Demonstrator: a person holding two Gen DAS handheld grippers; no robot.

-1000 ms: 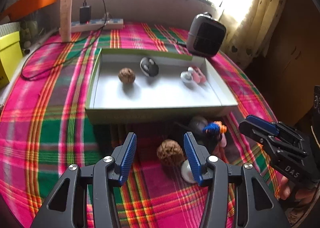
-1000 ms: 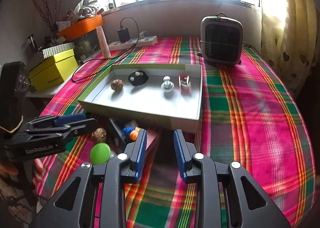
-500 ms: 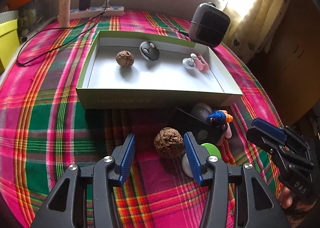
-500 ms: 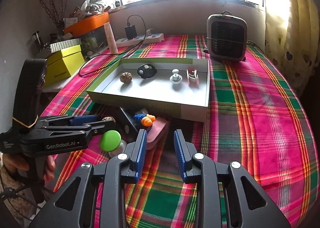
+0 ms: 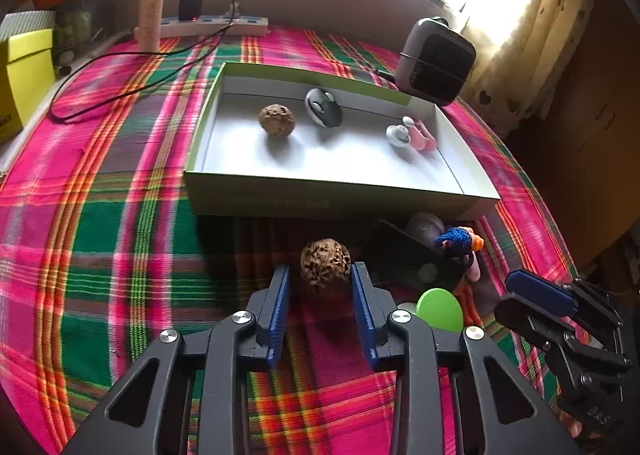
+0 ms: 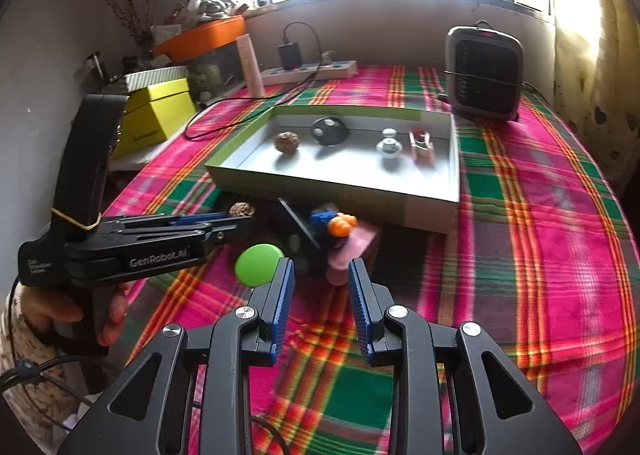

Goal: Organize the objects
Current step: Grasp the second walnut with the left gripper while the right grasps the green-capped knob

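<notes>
My left gripper (image 5: 320, 279) is shut on a brown walnut (image 5: 325, 264), held just above the plaid cloth in front of the shallow white tray (image 5: 336, 197); the walnut also shows past the left gripper in the right wrist view (image 6: 241, 210). The tray holds another walnut (image 5: 277, 120), a black round fob (image 5: 323, 108), a white knob (image 5: 398, 134) and a pink clip (image 5: 421, 137). Beside my left gripper lie a green disc (image 5: 439, 309), a black card (image 5: 408, 259) and a blue-and-orange knitted toy (image 5: 458, 240). My right gripper (image 6: 320, 279) is open and empty, hovering near the green disc (image 6: 258, 265).
A small grey heater (image 5: 436, 61) stands behind the tray's right corner. A power strip with a charger (image 5: 208, 21) and its cable (image 5: 120, 95) lie at the back left. A yellow box (image 6: 154, 115) sits off the table's left side.
My left gripper has closed around the walnut, its jaws narrowing from wide open to touching it. The right gripper has lifted and drawn back a little.
</notes>
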